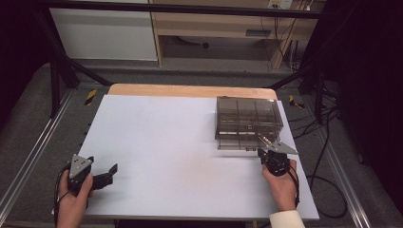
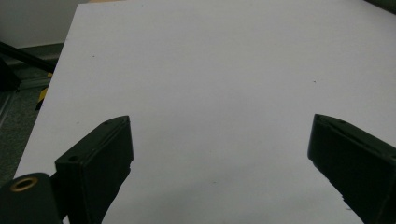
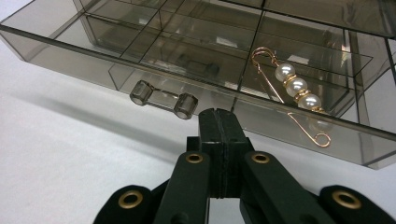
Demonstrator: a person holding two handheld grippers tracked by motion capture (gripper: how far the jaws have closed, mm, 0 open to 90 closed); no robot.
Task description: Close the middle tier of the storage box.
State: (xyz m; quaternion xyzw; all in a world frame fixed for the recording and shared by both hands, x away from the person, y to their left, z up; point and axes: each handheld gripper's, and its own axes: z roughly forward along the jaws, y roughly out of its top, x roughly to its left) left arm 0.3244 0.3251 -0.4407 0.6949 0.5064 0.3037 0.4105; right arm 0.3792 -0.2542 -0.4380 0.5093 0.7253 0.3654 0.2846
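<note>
A smoky clear drawer box (image 1: pixel 247 116) stands at the back right of the white table top (image 1: pixel 166 142). Its lower drawer (image 3: pixel 65 53) is pulled out toward me and split into compartments. A gold pin with three pearls (image 3: pixel 295 87) lies in the drawer's right front compartment, and the pin (image 1: pixel 264 139) glints in the high view too. My right gripper (image 3: pixel 218 113) is shut with nothing between its jaws, its tip just in front of the drawer's front wall, right of the clear handle (image 3: pixel 163 99). My left gripper (image 2: pixel 219 126) stands wide open over bare table at the near left (image 1: pixel 111 174).
The table's wooden edge (image 1: pixel 190 90) shows behind the white sheet. Black frame bars (image 1: pixel 62 66) and cables (image 1: pixel 328 142) run along the floor on both sides. A pale cabinet and wooden shelf (image 1: pixel 209 28) stand beyond the table.
</note>
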